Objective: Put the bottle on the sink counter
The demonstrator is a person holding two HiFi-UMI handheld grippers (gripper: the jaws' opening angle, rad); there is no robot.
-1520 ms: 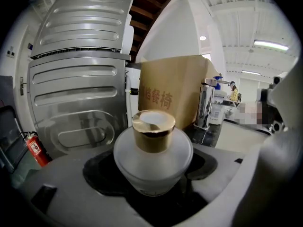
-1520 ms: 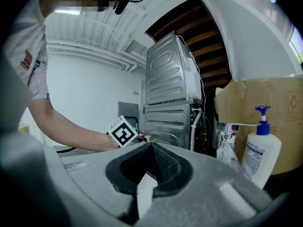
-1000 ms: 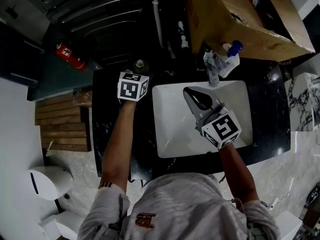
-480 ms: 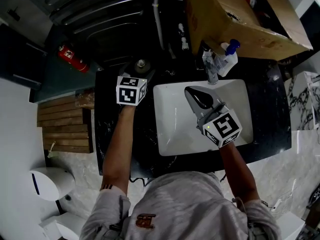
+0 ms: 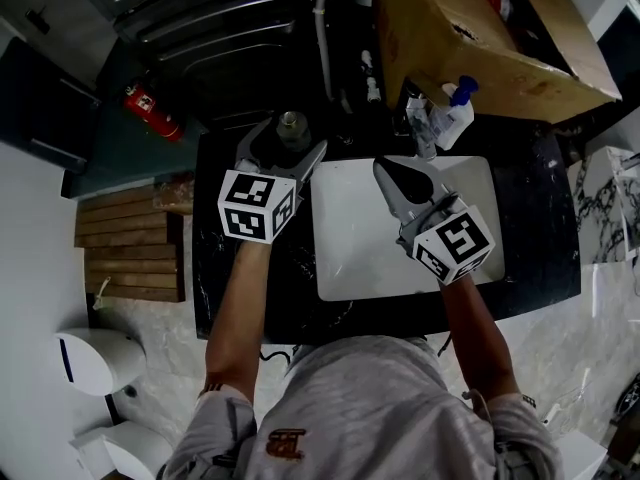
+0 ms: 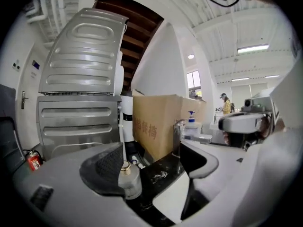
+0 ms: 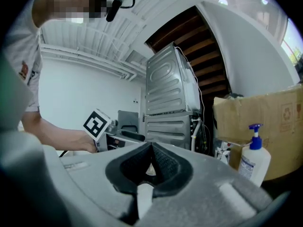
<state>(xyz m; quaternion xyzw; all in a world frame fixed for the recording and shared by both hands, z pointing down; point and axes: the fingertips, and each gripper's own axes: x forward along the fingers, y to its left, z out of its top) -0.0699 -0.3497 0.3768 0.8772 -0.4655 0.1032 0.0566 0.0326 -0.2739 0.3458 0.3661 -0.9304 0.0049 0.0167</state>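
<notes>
black bench left of the sink bears the bottle upright. left gripper released, jaws wide around it. placement judged done; next, withdraw without tipping it. right gripper clenched, empty.

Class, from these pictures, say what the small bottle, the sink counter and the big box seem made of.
Small bottle: likely frosted glass or plastic, translucent grey body, shiny gold-coloured collar. Sink counter: dark polished stone, by its pale veins and glints. Big box: matt brown cardboard, with a ragged hole.
</notes>
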